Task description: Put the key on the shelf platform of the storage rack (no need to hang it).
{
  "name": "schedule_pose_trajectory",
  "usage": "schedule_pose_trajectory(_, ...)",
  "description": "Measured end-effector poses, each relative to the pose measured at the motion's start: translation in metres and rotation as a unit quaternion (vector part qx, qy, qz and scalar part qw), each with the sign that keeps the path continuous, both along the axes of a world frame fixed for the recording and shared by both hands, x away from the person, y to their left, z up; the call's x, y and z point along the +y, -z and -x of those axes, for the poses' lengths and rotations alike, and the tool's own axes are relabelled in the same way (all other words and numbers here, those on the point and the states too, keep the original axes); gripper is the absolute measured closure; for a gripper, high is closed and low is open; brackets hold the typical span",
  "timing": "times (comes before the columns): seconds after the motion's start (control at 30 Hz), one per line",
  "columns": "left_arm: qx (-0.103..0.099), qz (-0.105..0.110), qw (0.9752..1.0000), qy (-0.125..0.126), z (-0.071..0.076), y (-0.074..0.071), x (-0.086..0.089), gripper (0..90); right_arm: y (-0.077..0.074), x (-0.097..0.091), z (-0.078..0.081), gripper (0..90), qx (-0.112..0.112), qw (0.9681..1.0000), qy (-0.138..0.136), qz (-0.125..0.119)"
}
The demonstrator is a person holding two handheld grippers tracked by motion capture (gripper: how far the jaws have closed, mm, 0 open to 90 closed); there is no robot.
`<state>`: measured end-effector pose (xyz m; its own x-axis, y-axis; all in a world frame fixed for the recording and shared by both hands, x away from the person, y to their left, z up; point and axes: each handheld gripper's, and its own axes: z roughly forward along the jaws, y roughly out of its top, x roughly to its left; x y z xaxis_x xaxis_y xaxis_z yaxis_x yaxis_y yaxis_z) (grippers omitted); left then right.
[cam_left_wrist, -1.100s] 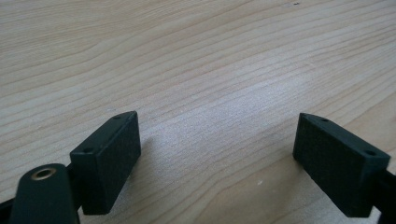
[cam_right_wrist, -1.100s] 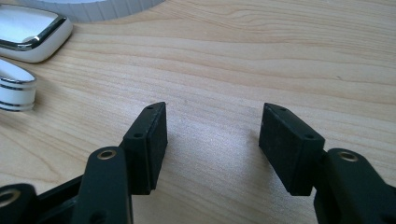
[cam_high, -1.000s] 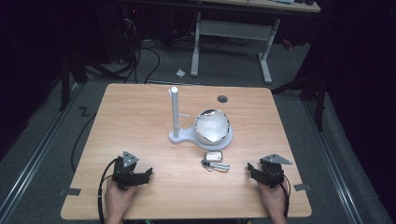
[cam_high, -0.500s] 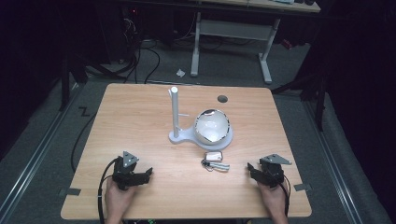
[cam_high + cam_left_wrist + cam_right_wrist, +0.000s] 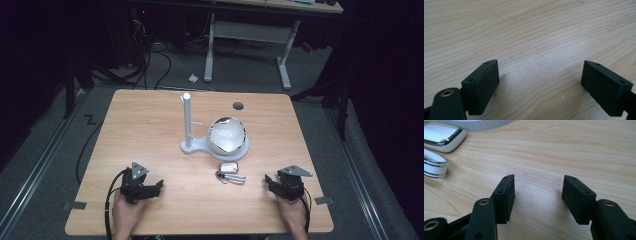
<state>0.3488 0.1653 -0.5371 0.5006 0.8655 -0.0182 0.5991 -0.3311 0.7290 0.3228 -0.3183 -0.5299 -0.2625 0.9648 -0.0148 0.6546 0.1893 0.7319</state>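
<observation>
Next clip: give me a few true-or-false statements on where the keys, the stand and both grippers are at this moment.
1. The key bunch lies on the table in front of the white stand. True.
2. The right gripper grips the key bunch. False: its jaws stand apart over bare wood, the keys off to one side.
3. The left gripper is open, with nothing between its jaws. True.
4. The keys hang from the stand's post. False: they lie flat on the table.

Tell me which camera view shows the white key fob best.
The right gripper view: the key fob lies close at upper left, its chrome edge clear, though cropped. The high view shows it whole but small, in front of the white stand.
</observation>
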Motion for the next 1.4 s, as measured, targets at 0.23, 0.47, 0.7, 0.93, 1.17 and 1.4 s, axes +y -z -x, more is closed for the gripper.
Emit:
schedule_pose_trajectory(0.23,0.0,0.0,1.0,0.0,0.0,0.0,0.0,15.4,0.0,0.0,0.0,47.3,-0.002,1.0,0.001,0.001)
schedule_pose_trajectory(0.47,0.0,0.0,1.0,0.0,0.0,0.0,0.0,15.4,-0.002,0.003,0.004,50.4,-0.004,0.9999,-0.012,0.002)
schedule_pose_trajectory(0.7,0.0,0.0,1.0,0.0,0.0,0.0,0.0,15.3,-0.009,0.008,0.009,51.5,-0.013,0.9994,-0.029,-0.013)
schedule_pose_trajectory(0.93,0.0,0.0,1.0,0.0,0.0,0.0,0.0,15.4,-0.019,0.024,0.012,53.8,-0.024,0.9972,-0.067,-0.022)
schedule_pose_trajectory(1.17,0.0,0.0,1.0,0.0,0.0,0.0,0.0,15.3,-0.025,0.047,0.011,55.2,-0.024,0.9937,-0.108,-0.019)
schedule_pose_trajectory(1.4,0.0,0.0,1.0,0.0,0.0,0.0,0.0,15.4,-0.029,0.066,0.009,55.7,-0.029,0.9897,-0.138,-0.024)
